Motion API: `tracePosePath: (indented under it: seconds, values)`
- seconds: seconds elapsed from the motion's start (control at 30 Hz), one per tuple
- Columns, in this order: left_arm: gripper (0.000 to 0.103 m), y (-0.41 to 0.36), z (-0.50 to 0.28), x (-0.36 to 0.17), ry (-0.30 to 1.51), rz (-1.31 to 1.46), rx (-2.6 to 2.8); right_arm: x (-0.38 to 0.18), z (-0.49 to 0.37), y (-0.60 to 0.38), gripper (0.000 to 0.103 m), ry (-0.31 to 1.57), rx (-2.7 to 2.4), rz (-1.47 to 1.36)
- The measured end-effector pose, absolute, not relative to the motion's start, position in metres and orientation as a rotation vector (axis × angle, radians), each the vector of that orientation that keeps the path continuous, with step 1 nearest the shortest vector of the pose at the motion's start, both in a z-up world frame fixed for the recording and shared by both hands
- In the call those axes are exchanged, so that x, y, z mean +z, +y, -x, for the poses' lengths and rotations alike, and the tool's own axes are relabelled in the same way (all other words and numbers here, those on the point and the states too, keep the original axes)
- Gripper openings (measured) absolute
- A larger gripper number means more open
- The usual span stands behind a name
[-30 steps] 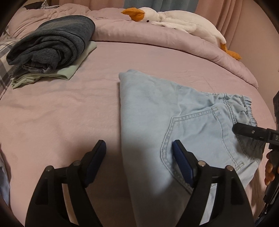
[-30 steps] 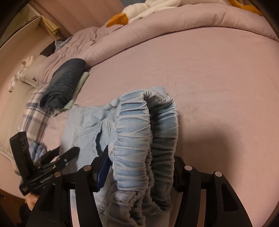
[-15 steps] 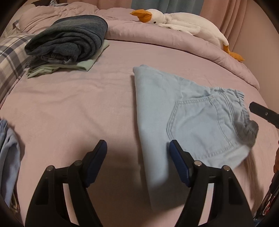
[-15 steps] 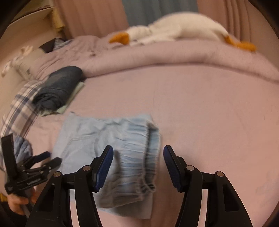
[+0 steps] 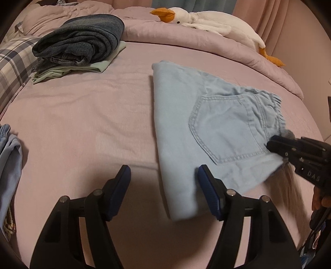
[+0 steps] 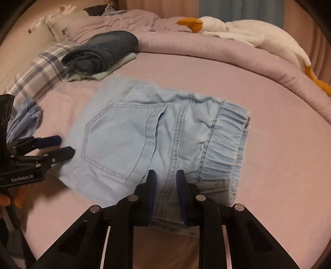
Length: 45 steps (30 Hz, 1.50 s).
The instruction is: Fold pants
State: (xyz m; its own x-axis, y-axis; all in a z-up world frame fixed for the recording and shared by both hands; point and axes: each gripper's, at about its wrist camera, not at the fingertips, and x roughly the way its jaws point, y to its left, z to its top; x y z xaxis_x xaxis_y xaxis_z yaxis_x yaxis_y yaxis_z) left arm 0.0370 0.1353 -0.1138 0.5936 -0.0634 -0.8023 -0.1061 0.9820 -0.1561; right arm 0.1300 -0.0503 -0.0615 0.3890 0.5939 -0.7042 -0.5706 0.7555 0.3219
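Light blue denim pants [image 5: 209, 132] lie folded flat on the pink bed sheet, back pocket up, elastic waistband to the right; they also show in the right wrist view [image 6: 149, 136]. My left gripper [image 5: 163, 182] is open and empty, hovering over the near folded edge; it shows in the right wrist view [image 6: 62, 147] at the left edge of the pants. My right gripper [image 6: 164, 182] has its jaws narrowly apart over the near edge by the waistband, with nothing held. It shows in the left wrist view [image 5: 275, 144] at the pants' right edge.
A folded stack of dark blue denim on a pale green garment [image 5: 78, 41] sits at the back left. A white goose plush [image 5: 206, 18] lies on the rolled quilt. A plaid pillow [image 5: 12, 66] and another light blue garment [image 5: 8, 161] lie at the left.
My right gripper let go of the raised waistband and the pants dropped flat. Its jaws then narrowed. Both grippers pulled back from the pants.
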Motion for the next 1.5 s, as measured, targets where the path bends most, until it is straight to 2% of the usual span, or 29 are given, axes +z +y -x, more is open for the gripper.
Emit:
tracePosePath:
  seconds: [0.17, 0.33, 0.43, 0.5, 0.53, 0.6, 0.67, 0.8, 0.9, 0.97, 1.03, 1.17, 1.5]
  values:
    - [0.068, 0.127, -0.029, -0.121, 0.948, 0.188, 0.020, -0.044, -0.115, -0.057, 0.023, 0.879, 0.783, -0.073]
    - [0.067, 0.120, -0.030, -0.121, 0.930, 0.152, 0.037, -0.062, -0.114, -0.047, 0.023, 0.903, 0.761, -0.052]
    - [0.068, 0.118, -0.022, -0.107, 0.903, 0.169, 0.033, -0.054, -0.111, -0.049, 0.023, 0.911, 0.740, -0.071]
    - [0.077, 0.114, -0.015, -0.097, 0.885, 0.160, 0.041, -0.044, -0.103, -0.055, 0.023, 0.899, 0.735, -0.090]
    - [0.085, 0.112, -0.014, -0.093, 0.881, 0.157, 0.045, -0.042, -0.100, -0.058, 0.024, 0.896, 0.736, -0.111]
    - [0.091, 0.109, -0.007, -0.080, 0.857, 0.158, 0.048, -0.036, -0.093, -0.070, 0.032, 0.898, 0.744, -0.173]
    - [0.102, 0.106, -0.003, -0.068, 0.847, 0.160, 0.051, -0.031, -0.089, -0.078, 0.050, 0.896, 0.730, -0.203]
    - [0.102, 0.096, 0.010, -0.047, 0.813, 0.164, 0.039, -0.016, -0.078, -0.092, 0.062, 0.873, 0.693, -0.227]
    - [0.102, 0.088, 0.017, -0.034, 0.812, 0.161, 0.051, -0.006, -0.070, -0.102, 0.076, 0.852, 0.667, -0.237]
    - [0.102, 0.086, 0.020, -0.028, 0.823, 0.185, 0.052, -0.003, -0.069, -0.108, 0.090, 0.845, 0.655, -0.243]
    - [0.102, 0.084, 0.022, -0.023, 0.833, 0.213, 0.042, 0.004, -0.064, -0.115, 0.096, 0.828, 0.636, -0.251]
    - [0.102, 0.075, 0.028, -0.016, 0.860, 0.180, 0.107, 0.014, -0.058, -0.125, 0.102, 0.800, 0.593, -0.247]
    - [0.102, 0.066, 0.039, -0.006, 0.830, 0.114, 0.175, 0.033, -0.043, -0.134, 0.102, 0.748, 0.564, -0.235]
